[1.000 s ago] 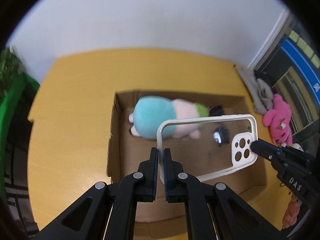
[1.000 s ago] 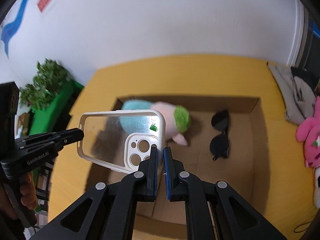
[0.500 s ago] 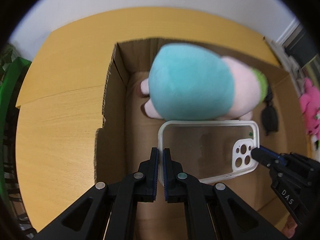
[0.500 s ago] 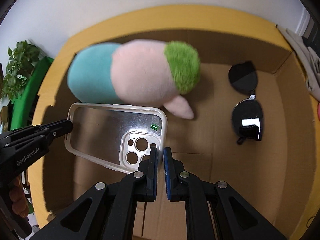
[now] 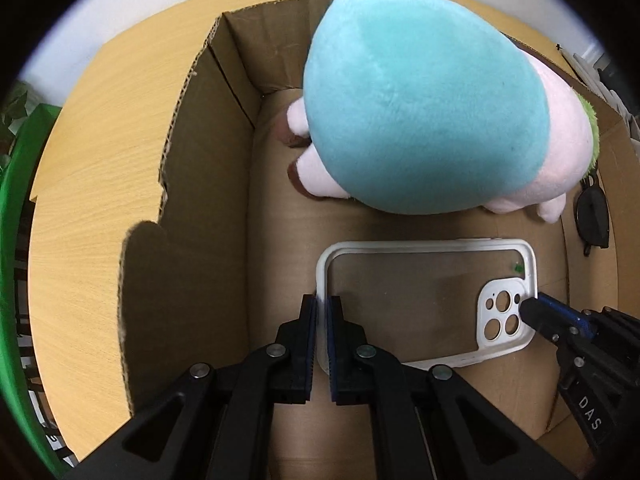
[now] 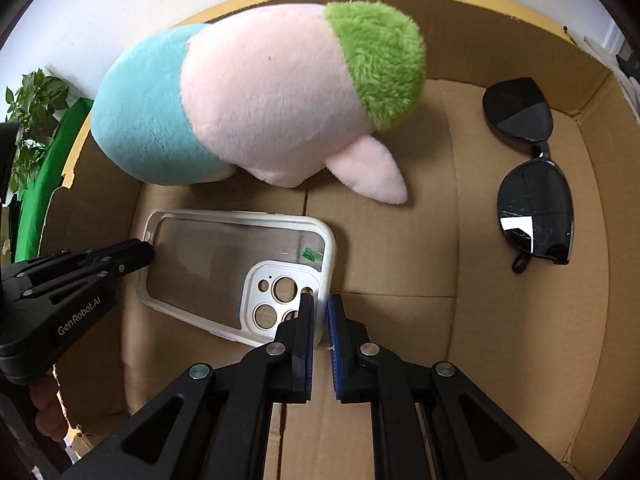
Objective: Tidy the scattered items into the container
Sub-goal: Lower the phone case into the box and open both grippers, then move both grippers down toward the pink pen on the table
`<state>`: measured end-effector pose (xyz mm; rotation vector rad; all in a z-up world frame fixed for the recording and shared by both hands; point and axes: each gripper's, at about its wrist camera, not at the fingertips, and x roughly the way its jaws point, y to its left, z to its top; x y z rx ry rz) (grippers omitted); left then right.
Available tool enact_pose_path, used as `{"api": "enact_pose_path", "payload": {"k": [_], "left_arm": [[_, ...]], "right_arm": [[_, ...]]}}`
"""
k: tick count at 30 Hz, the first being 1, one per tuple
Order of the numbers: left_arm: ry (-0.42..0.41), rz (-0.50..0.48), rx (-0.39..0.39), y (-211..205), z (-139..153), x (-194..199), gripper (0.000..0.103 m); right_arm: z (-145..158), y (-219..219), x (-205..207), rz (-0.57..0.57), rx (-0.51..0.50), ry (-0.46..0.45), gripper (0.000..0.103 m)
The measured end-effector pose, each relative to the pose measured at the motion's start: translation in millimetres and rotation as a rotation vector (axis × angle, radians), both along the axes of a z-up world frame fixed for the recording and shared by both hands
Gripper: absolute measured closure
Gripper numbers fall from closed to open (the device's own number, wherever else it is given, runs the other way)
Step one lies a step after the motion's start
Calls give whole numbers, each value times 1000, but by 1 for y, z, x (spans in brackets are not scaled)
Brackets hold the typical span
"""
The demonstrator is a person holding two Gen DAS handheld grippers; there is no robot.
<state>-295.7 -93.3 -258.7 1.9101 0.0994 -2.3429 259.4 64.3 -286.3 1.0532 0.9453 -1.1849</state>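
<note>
A clear phone case with a white rim (image 5: 424, 300) (image 6: 236, 268) is held low inside the cardboard box (image 5: 192, 264) (image 6: 520, 352), close to its floor. My left gripper (image 5: 321, 308) is shut on the case's plain end. My right gripper (image 6: 318, 308) is shut on the rim at the camera-cutout end. Each gripper shows in the other's view: the right (image 5: 532, 312) and the left (image 6: 146, 250). A teal, pink and green plush toy (image 5: 420, 104) (image 6: 256, 96) lies in the box just beyond the case. Black sunglasses (image 6: 528, 192) (image 5: 592, 216) lie at the box's right side.
The box stands on a yellow wooden table (image 5: 96, 184). A green object (image 5: 16, 240) and a leafy plant (image 6: 32, 100) are off the table's left edge. The box walls rise around both grippers.
Both grippers have carried the case down from above the box into it, to just above the floor in front of the plush toy. Both grips stayed shut.
</note>
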Motion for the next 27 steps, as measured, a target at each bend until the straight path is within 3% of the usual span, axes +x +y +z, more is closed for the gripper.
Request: {"api": "enact_pose_path", "payload": {"k": [4,6,7,8,11,13,15,16,22,27], "left_arm": [[26,23,65,-4,14,7,79],[51,35,103,-5,24,12,70],[63,34,104,-5,32,14,68],[78,33,94,-4,41,17,65],[176,36,55,1,86,38,47],[244,27,63,6,118,57,45],[319,0,74,17,155,87,35],[352,-15,75,21,172,98,24],[489,-62,128,65,256,158,23],[546,-56,117,87,288,182,23]], "right_arm": [[4,4,-3,19,-7,-43,92],[13,8,-8,18,-31,-67,70],[20,11,-12,7,-49,-71,42],[28,14,-16,-4,-68,-78,27],[61,34,-25,-7,-122,-71,16],[91,56,-30,17,-185,-33,7],[122,79,-28,57,-266,38,4],[140,92,-25,75,-303,71,1],[209,145,-18,85,-400,129,0],[237,182,-23,73,-435,110,1]]}}
